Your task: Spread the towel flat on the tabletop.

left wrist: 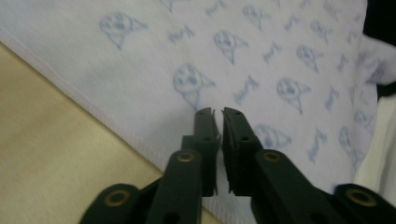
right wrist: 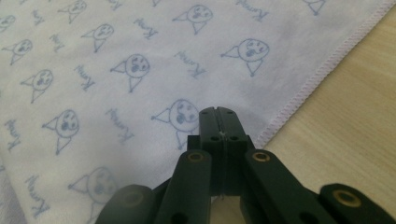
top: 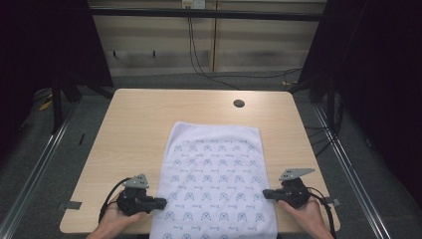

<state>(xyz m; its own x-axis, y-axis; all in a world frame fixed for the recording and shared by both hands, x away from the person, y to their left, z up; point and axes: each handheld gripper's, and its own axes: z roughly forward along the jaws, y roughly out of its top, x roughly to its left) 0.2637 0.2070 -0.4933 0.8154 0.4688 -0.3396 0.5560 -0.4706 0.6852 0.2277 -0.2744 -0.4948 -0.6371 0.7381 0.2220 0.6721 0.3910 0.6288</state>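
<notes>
Both tongs, left [top: 160, 202] barely parted and right [top: 267, 194] pressed together, both empty, flank the towel [top: 211, 174] low in frame; next, I judge, each must open wide and bite a side edge

The towel's [top: 214, 174] near edge runs off the high view's bottom, its print there too small to read.

The towel [top: 214, 181] is white with a faint lilac cast — printed all over in pale blue with small cartoon faces and short script words, set in slanting rows. Its hem, seen in the right gripper view toward two o'clock, is stitched in pale pink. The table [top: 134, 124] is light beige wood grain, with a dark round hole [top: 239, 103] toward one o'clock of the towel. Both grippers — left gripper [top: 161, 202], right gripper [top: 266, 193] — are matt black, with brass-coloured rivets and grey top plates.
</notes>
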